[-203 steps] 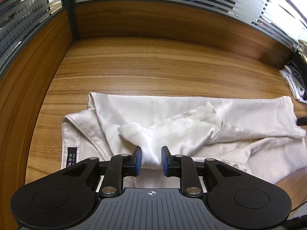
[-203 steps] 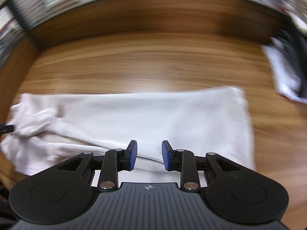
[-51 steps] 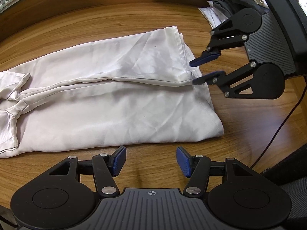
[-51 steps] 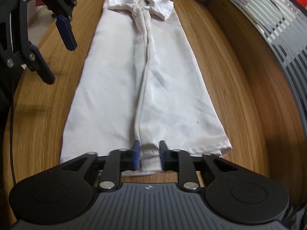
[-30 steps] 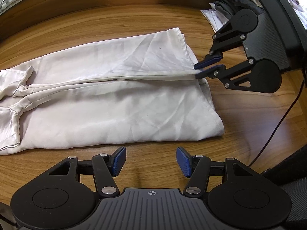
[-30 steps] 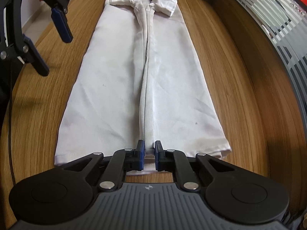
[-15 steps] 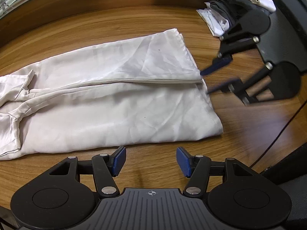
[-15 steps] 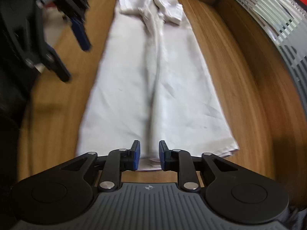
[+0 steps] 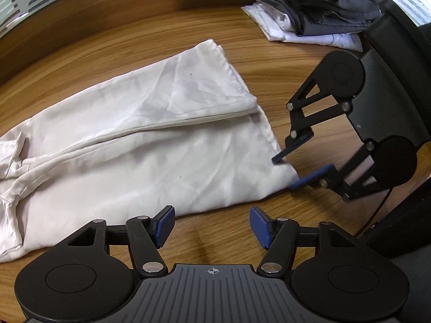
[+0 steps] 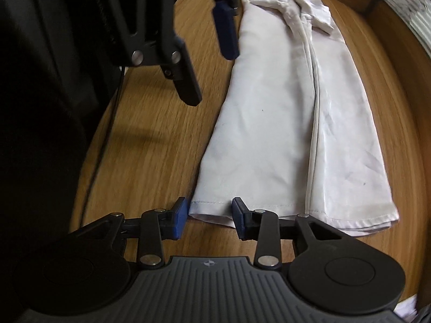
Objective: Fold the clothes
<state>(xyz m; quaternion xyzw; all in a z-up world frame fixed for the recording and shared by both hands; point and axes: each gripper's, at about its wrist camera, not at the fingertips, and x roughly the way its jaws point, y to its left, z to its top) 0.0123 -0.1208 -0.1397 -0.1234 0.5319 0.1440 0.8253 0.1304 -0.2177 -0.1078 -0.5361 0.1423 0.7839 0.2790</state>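
Note:
A long white garment (image 9: 150, 145) lies flat along the wooden table (image 9: 269, 62), folded lengthwise with a seam down its middle. Its bunched end is at the far left in the left wrist view. My left gripper (image 9: 212, 226) is open above bare wood, just short of the garment's near long edge. My right gripper (image 10: 208, 215) is open, its blue pads on either side of the near corner of the hem (image 10: 212, 211). In the left wrist view the right gripper (image 9: 293, 168) stands at that same corner. In the right wrist view the left gripper (image 10: 210, 62) hangs beside the garment (image 10: 282, 123).
A pile of folded dark and white clothes (image 9: 309, 13) sits at the table's far right corner. A black cable (image 10: 107, 123) runs over the table's near edge. A wooden wall panel (image 9: 107, 27) closes off the back of the table.
My right gripper let go of the middle seam at the hem, opened wider and shifted sideways to the hem's near corner. The left gripper stayed open near the long edge.

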